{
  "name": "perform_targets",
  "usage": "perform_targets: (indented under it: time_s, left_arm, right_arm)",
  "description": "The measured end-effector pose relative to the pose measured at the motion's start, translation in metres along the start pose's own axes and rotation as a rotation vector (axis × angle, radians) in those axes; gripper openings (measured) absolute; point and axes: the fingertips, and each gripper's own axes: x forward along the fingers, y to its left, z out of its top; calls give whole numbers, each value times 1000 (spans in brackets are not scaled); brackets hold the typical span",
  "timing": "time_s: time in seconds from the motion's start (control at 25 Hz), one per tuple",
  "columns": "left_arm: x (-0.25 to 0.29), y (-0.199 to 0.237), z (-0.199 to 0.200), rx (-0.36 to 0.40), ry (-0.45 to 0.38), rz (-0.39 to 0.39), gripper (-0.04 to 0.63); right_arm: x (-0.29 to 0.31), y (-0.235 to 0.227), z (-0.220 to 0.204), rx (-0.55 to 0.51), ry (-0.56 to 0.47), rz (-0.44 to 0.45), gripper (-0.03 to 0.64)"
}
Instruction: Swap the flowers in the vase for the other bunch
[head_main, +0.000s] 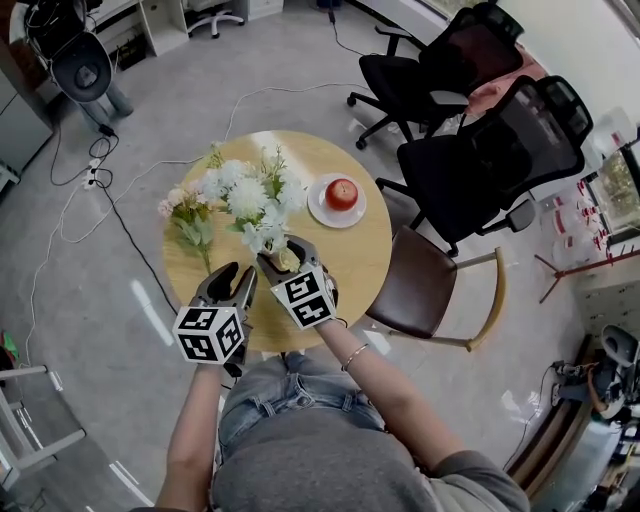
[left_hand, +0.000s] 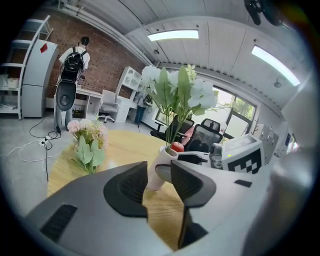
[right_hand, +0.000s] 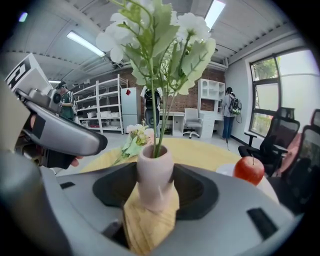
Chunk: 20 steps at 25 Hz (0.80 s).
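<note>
**Round wooden surface** (head_main: 365, 262), items from left to right.

1. **Pink bunch** (head_main: 188, 212). It lies flat towards the left edge, well apart from the vase. We judge it the replacement, and we leave it alone for now.
2. **Left gripper** (left_hand: 159, 169). It is near the near edge with its jaws apart and nothing pressed between them. The vase stands beyond its tips. We judge this the one to draw out the old flowers.
3. **White flowers** (head_main: 245, 195). They stand in the vase, with their stems (right_hand: 159, 125) gathered at the mouth. We would take all the stems together just above the rim, not the leaves or blooms, and pull along the line of the vase so that nothing snags on the narrow neck.
4. **Vase** (right_hand: 155, 177). It is upright by the near edge, around its middle.
5. **Right gripper** (head_main: 290, 262). It is clenched on the vase body, a jaw on each side. We would keep it firm and low, holding the vase down during the pull.
6. **Plate** (head_main: 322, 212) with **apple** (head_main: 341, 193). It sits towards the right edge, just beside the blooms. We would carry the flowers away from it.
</note>
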Motion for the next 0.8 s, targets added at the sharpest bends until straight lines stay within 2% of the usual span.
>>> perform_targets:
  time_s: [0.56,0.8]
  left_arm:
    - [-2,11,-12,-23,19,27,147]
    - [0,8,-18,-18,40,19,143]
  right_arm:
    - [-5,4,-2,15,-34,16,236]
    - [-19,3,-15,46,-18,-8,236]
